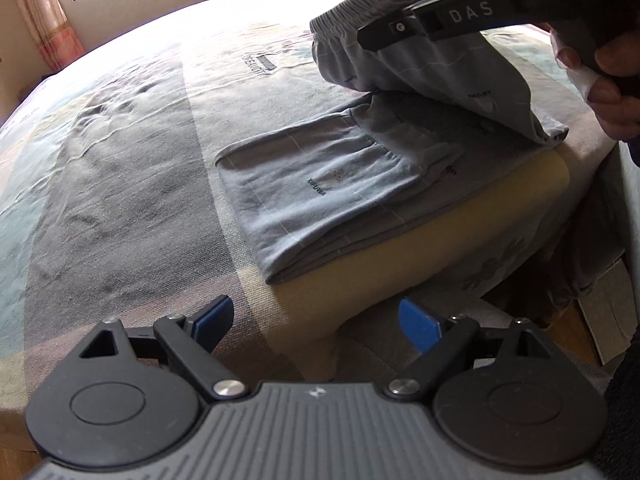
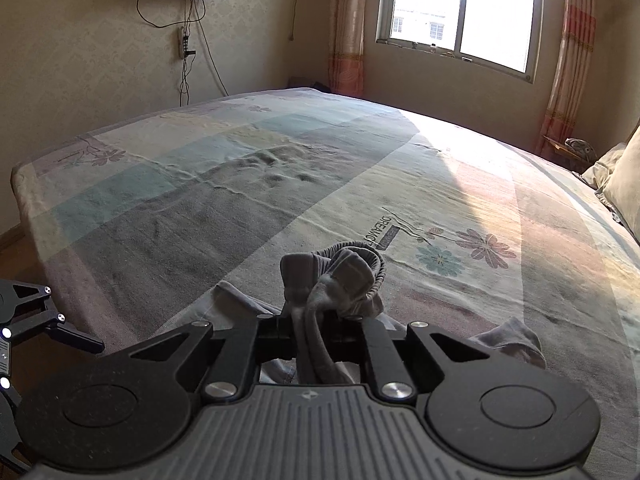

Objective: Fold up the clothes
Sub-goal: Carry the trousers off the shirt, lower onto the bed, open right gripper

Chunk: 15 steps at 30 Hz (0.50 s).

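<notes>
The left hand-held gripper [image 1: 316, 320] hung above the near edge of the bed [image 1: 120, 168], its blue-padded fingers [image 1: 420, 326] spread wide with nothing between them. In the right wrist view it showed only as a dark linkage at the left border [image 2: 60, 330].

Just beyond it, near the bed's near right corner, lay the grey trousers [image 1: 320, 184], the task's garment. Their lower part rested flat in folded layers on the patterned sheet [image 1: 100, 216], partly over a bare tan strip of mattress [image 1: 420, 248] at the edge. Their upper part, with the gathered elastic waistband [image 1: 352, 12], was lifted off the bed and doubled back over the flat layers.

To the right, the right hand-held gripper [image 1: 384, 34] reached in from the upper right corner, its fingers pressed together on the waistband, which bunched up between them in its own camera [image 2: 340, 284]. A person's hand [image 1: 604, 84] gripped its handle.

Across the bed, a window [image 2: 460, 12] with striped curtains [image 2: 572, 52] lit the far edge; a pillow [image 2: 624, 188] lay at the right edge.
</notes>
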Each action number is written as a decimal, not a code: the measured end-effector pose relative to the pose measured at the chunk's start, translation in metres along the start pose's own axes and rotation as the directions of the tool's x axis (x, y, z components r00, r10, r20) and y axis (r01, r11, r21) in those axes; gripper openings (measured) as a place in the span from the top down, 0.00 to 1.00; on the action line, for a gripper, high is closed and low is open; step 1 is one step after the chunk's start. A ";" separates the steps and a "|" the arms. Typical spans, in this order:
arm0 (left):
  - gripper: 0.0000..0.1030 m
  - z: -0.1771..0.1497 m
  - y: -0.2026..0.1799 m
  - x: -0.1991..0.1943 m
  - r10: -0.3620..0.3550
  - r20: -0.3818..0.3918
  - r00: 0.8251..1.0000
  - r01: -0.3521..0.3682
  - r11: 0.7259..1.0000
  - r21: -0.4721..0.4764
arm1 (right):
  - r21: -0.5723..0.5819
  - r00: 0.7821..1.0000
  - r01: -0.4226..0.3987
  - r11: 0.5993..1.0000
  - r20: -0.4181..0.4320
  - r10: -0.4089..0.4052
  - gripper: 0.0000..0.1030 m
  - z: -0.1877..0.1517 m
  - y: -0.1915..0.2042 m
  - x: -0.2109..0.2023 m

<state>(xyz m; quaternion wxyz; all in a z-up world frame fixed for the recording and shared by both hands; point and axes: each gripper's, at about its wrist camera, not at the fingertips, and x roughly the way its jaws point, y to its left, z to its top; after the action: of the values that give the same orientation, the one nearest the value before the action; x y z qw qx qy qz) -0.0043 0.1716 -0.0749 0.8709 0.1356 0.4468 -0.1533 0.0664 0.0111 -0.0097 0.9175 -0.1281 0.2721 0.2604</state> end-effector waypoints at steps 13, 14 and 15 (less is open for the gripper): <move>0.13 -0.011 0.013 -0.004 0.023 -0.021 1.000 -0.024 0.999 -0.042 | -0.142 0.999 0.004 0.990 -0.038 -0.009 0.84 0.003 0.042 0.029; 0.13 -0.012 0.014 -0.004 0.022 -0.023 0.999 -0.023 0.999 -0.049 | -0.152 0.999 0.006 0.988 -0.042 -0.012 0.84 0.002 0.044 0.031; 0.13 -0.012 0.015 -0.004 0.020 -0.026 0.999 -0.022 0.998 -0.056 | -0.162 0.999 0.007 0.987 -0.044 -0.015 0.84 0.002 0.046 0.032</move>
<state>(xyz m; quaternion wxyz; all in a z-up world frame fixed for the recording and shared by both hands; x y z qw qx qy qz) -0.0096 0.1900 -0.0772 0.8702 0.1176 0.4605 -0.1299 0.0651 0.0628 -0.0309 0.8991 -0.2094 0.2701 0.2735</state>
